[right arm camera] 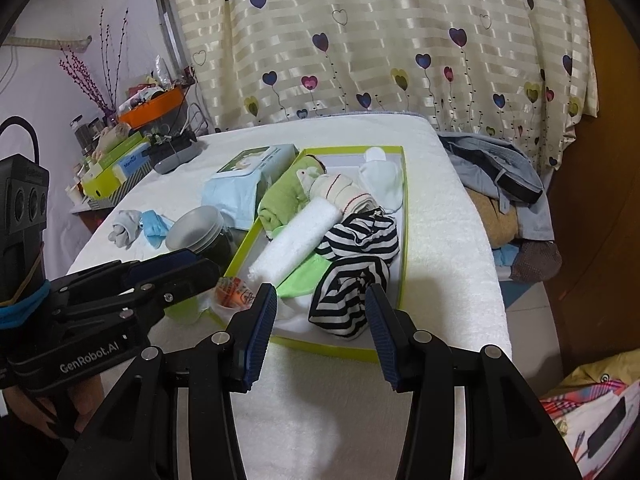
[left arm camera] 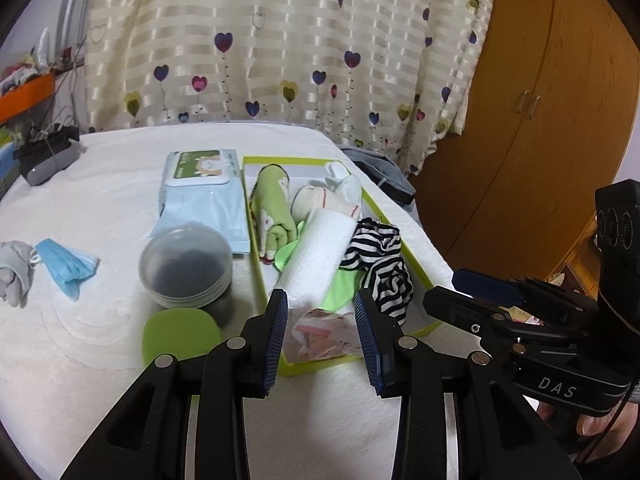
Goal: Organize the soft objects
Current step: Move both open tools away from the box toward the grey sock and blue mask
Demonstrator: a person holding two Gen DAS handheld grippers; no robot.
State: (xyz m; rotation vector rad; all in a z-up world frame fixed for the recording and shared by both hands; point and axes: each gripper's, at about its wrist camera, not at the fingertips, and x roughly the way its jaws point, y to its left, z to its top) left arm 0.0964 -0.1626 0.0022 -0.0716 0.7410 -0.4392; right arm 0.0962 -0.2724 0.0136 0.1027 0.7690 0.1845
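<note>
A lime-edged box on the white table holds a green rolled cloth, a white roll, cream socks, two black-and-white striped bundles and a clear packet. My left gripper is open over the box's near end, above the packet. My right gripper is open just short of the near striped bundle. A blue face mask and a grey sock lie outside, at left.
A wipes pack, a lidded clear jar and a green disc sit left of the box. A grey device is at the far left. Clothes are piled right of the table. A curtain hangs behind.
</note>
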